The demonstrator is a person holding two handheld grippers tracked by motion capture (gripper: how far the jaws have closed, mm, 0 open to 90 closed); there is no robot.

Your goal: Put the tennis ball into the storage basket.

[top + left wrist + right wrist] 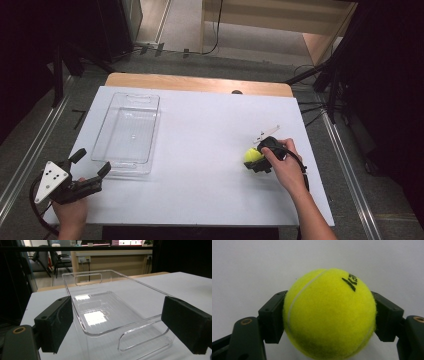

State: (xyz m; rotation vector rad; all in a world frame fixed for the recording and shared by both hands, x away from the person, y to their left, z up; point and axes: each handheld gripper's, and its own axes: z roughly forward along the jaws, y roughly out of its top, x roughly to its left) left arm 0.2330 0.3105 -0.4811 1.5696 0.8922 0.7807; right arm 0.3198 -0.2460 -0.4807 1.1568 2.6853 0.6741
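A yellow tennis ball (253, 155) (329, 315) lies on the right part of the white table (200, 150), and my right gripper (255, 160) (329, 317) is shut on it, a black jaw pressing each side. A clear plastic tray (127, 132) (112, 312) with cut-out handles stands empty at the table's left. My left gripper (91, 162) (120, 325) is held open near the table's front left corner, just short of the tray's near end, with nothing between its jaws.
A wooden strip (200, 82) borders the table's far edge. Black stands and cables (320, 95) sit on the floor to the right, metal rails (30, 150) to the left. A wooden counter (112, 262) stands beyond the table.
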